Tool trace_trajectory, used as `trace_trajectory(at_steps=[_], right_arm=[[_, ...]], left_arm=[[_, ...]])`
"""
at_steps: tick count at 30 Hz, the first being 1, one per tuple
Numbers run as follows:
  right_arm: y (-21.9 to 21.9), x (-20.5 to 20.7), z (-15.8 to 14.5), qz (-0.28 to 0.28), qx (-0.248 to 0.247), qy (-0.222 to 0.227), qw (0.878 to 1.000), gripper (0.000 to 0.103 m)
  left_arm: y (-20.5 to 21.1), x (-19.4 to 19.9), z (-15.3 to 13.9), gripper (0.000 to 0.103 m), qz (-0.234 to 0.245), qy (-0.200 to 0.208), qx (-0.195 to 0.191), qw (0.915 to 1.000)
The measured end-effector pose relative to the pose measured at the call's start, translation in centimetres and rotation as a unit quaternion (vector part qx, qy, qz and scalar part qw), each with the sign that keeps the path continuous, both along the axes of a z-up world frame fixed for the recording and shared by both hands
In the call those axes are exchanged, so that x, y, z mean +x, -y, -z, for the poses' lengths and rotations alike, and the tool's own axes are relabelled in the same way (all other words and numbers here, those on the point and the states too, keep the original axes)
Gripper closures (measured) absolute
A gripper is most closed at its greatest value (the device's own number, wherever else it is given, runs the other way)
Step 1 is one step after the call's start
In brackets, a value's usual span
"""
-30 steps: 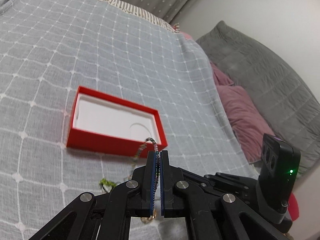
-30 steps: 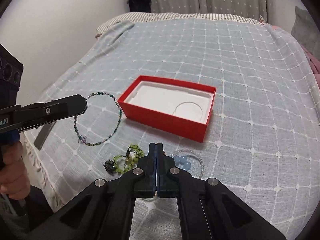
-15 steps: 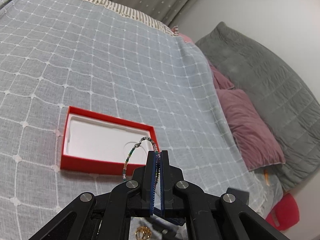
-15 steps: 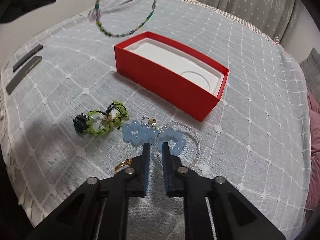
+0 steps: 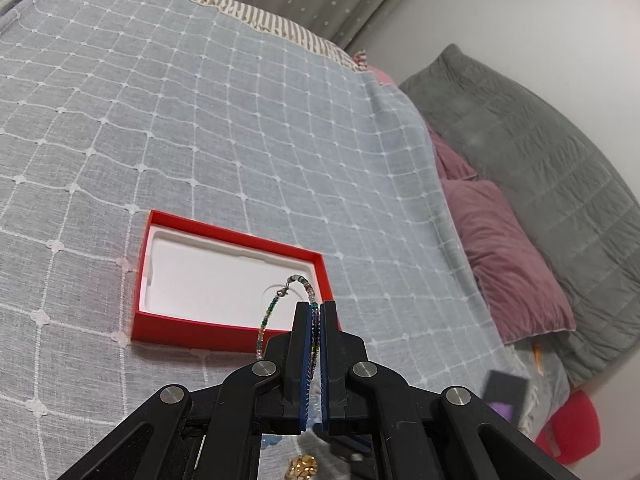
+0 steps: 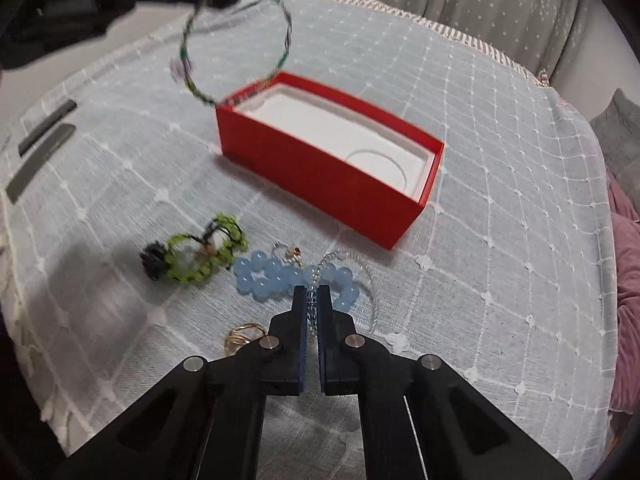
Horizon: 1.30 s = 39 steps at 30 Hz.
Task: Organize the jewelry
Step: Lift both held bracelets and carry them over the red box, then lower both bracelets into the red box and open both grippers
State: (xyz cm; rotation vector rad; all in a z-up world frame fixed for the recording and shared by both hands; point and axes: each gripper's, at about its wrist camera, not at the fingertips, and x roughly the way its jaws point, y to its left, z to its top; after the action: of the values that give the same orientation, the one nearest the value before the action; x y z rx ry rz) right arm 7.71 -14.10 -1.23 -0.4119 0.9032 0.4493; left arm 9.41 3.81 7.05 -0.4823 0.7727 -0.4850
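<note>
The red box [image 6: 332, 168] looks empty. The left gripper [image 5: 314, 312], jaws clamped on a multicoloured bead strand [image 5: 276, 308], holds it over the box; the right gripper [image 6: 312, 300], jaws just closing, pinches a clear bead strand [image 6: 320, 272] near it. Several pieces remain.

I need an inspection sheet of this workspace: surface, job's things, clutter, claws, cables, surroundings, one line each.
Surface: grey bedspread with a white grid pattern.
Job's things: red box with white insert, open; multicoloured bead bracelet hanging in the air near the box; blue bead bracelet, clear bead bracelet, green bead bracelet, gold ring and a small ring on the bedspread.
Clutter: two dark flat strips near the bed's edge.
Claws: left claw shut on the multicoloured bead bracelet; right claw has just closed, pinching the clear bead bracelet.
Cables: nothing seen.
Surroundings: grey pillow, pink pillow, curtain.
</note>
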Motion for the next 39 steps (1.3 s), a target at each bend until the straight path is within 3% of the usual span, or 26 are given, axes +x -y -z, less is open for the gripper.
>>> trace_trajectory(at_steps=[11,23,30,39], right_arm=[[3.8,1.3,-4.8,0.043,0.112,0.002,0.993,0.099],[4.1,3.7,-9.5,0.043,0.162,0.034,0.985,0.099],[2.3,7.0,-9.4,0.049,0.153,0.043,0.986,0.099],[0.6,9.9,-7.3,0.037,0.156,0.024,0.987,0.099]], left_arm=[[0.0,0.7,0.7,0.103,0.001,-0.012,-0.008,0.9999],[1.1,2.6,-0.2,0.103,0.001,-0.011,-0.018,0.9998],[0.8,5.3,1.7,0.103,-0.004,-0.012,-0.007,0.9999],[-0.9,7.8,4.9,0.103,-0.015,-0.043,-0.038,0.9982]])
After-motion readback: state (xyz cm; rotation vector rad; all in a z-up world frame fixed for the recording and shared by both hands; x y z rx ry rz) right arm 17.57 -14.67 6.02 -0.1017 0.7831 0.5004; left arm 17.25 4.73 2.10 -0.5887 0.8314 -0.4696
